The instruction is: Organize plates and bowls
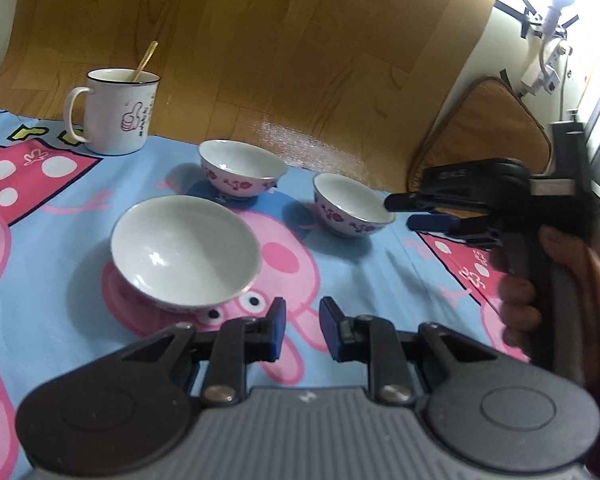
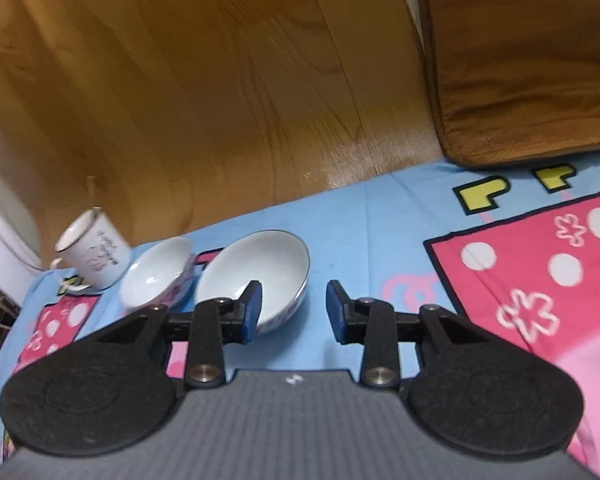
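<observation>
Both claws, left claw (image 1: 302,326) and right claw (image 2: 294,312), spread and empty; pinch the glazed, slippery, breakable white floral porcelain bowl (image 1: 354,205) by its thin rim.

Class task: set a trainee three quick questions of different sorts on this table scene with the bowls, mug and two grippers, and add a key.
1. True or false: the left gripper holds a bowl.
2. How many bowls stand on the cartoon cloth in the left wrist view?
3. Multiple choice: what stands in the white mug? A) a spoon B) a knife C) a toothbrush

Key
1. False: its jaws are apart over the cloth, beside the nearest bowl.
2. Three: that one, the far bowl and the right-hand bowl, which sits by the right gripper.
3. A: the spoon leans out of it.
</observation>
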Motion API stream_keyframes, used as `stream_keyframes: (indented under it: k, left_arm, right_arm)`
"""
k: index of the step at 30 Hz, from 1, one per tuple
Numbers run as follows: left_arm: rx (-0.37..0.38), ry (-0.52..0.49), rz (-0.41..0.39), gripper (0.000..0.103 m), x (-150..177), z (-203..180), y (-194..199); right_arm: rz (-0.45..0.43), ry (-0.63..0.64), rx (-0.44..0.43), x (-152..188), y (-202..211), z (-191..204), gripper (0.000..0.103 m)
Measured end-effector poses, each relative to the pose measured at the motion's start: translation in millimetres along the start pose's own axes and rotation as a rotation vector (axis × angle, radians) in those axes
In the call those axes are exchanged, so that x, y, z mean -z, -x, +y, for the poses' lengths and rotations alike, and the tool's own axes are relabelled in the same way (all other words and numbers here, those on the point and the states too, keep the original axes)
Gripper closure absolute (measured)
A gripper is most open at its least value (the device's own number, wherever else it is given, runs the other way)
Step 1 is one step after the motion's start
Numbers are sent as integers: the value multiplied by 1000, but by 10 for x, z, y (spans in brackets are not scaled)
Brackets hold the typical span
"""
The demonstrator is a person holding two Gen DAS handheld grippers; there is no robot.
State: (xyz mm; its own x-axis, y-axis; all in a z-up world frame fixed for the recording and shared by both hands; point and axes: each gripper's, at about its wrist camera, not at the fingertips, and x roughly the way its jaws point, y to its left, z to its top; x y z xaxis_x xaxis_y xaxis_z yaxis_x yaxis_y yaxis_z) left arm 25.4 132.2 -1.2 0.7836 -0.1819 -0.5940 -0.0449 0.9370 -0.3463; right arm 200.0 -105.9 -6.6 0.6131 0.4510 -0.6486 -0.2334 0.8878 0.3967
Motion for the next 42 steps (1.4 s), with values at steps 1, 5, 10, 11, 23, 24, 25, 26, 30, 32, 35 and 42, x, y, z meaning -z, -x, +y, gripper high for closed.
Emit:
stream_keyframes:
  k: [1, 5, 10, 11, 23, 24, 25, 26, 30, 32, 35, 42]
  left_arm:
    - [-2, 3, -1, 83, -4, 8, -2]
    - [-4, 8, 5, 83, -15, 16, -31]
    - [8, 23, 7, 80, -27, 1, -22]
    - [16, 24, 7, 80, -33, -15, -14]
    - [67, -34, 132, 90, 147, -398, -187]
    - [83, -27, 142, 90, 172, -416, -203]
    - [95, -29, 143, 90, 178, -454, -204]
    - [102, -43, 150, 90, 180, -518, -211]
    - [162, -91, 188, 90, 181, -848, -294]
    - [205, -92, 218, 90, 172, -996, -391]
    - [227, -114, 256, 90, 179, -1248, -557]
    - [195, -150, 276, 88, 190, -1577, -871]
  right_arm:
    - [18, -13, 4, -15, -72, 6, 67]
    - [78, -44, -9, 3, -219, 0, 92]
    - [95, -44, -79, 135, 135, 115, 95]
    - [108, -41, -96, 189, 229, 104, 95]
    - [227, -113, -264, 894, 912, -145, 95]
    - [210, -116, -257, 933, 964, -173, 94]
    - [188, -113, -250, 957, 1022, -194, 95]
    - [169, -112, -242, 972, 1081, -215, 95]
    - [63, -107, -183, 979, 1320, -397, 95]
    - [3, -86, -132, 970, 1414, -474, 95]
    - [-61, -64, -61, 985, 1534, -632, 95]
    - [-166, 8, 91, 1070, 1518, -818, 93]
